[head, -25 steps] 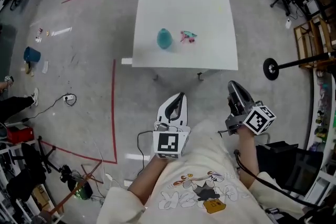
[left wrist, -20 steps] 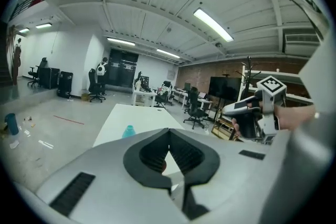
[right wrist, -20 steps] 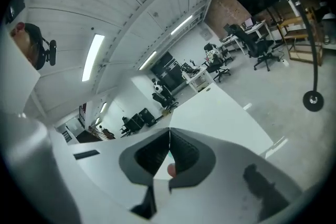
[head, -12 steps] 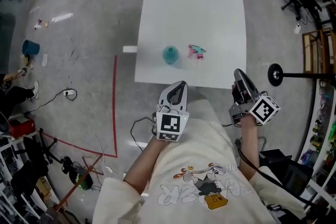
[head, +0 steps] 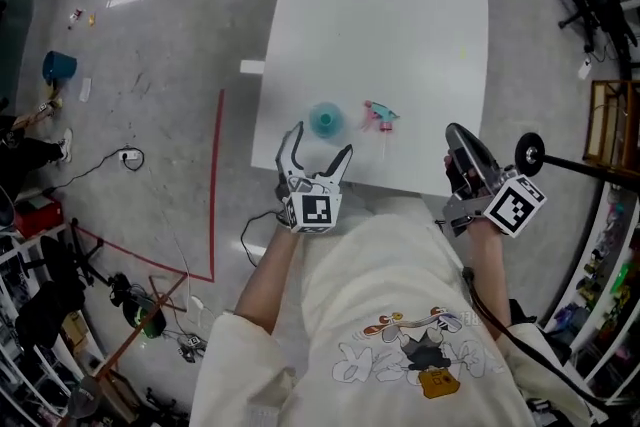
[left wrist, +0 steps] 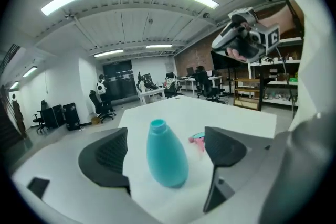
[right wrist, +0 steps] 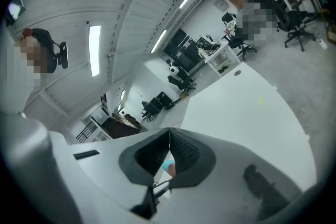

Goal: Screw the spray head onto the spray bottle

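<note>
Left gripper [head: 322,143] jaws have just popped wide open, nothing between them yet, aimed at the teal spray bottle [head: 324,119] standing upright by the bench [head: 400,25] near edge, probably to steady it. The spray head [head: 381,115] lies just right of it. Right gripper [head: 458,133] jaws are closed and empty, waiting off to the right.

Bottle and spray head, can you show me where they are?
spray bottle [left wrist: 167,157], left gripper view, middle of its body.
spray head [head: 381,116], head view, its middle.
</note>
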Demonstrator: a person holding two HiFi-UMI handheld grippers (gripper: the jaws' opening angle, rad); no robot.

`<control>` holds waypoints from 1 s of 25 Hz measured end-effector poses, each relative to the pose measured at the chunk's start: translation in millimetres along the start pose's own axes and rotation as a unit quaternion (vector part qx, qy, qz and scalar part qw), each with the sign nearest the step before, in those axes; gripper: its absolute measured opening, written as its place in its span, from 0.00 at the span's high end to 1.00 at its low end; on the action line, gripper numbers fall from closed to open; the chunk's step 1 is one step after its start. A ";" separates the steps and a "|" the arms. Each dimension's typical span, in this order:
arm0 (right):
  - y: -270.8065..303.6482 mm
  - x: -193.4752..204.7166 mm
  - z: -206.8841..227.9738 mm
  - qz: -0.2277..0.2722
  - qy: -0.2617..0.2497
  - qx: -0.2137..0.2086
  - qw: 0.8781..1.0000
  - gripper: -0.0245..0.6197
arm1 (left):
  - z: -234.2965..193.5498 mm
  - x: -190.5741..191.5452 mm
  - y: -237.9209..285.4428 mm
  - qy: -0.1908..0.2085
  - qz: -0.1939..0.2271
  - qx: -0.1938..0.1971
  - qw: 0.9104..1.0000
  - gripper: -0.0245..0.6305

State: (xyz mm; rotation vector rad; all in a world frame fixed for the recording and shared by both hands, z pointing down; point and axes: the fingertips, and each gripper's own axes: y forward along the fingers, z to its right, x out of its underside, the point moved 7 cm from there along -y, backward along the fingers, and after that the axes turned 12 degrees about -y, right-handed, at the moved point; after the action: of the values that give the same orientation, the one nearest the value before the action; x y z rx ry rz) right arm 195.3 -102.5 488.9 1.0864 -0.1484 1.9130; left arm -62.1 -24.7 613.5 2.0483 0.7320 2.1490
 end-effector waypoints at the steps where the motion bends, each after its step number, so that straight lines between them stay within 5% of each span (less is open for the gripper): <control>1: 1.1 -0.1 -1.5 -0.008 -0.005 0.001 1.000 0.95 | -5.8 11.4 8.6 0.001 0.003 0.008 1.000 0.29; 10: 27.8 12.9 -27.1 -0.034 -0.002 0.022 0.999 0.95 | -36.6 44.5 70.1 -0.008 0.070 0.110 0.991 0.26; 19: 44.4 50.0 -65.6 -0.037 0.015 0.052 0.998 0.95 | -55.4 62.5 76.7 -0.032 0.027 0.177 0.983 0.26; 25: 38.1 48.8 -65.1 -0.034 0.021 0.054 0.998 0.95 | -44.0 56.5 89.0 -0.028 0.002 0.182 0.983 0.31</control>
State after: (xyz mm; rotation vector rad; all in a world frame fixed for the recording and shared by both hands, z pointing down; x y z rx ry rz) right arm 115.8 -61.4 496.8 1.1084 0.0147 1.8994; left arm -86.8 -94.1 700.8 2.2630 1.1910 2.0733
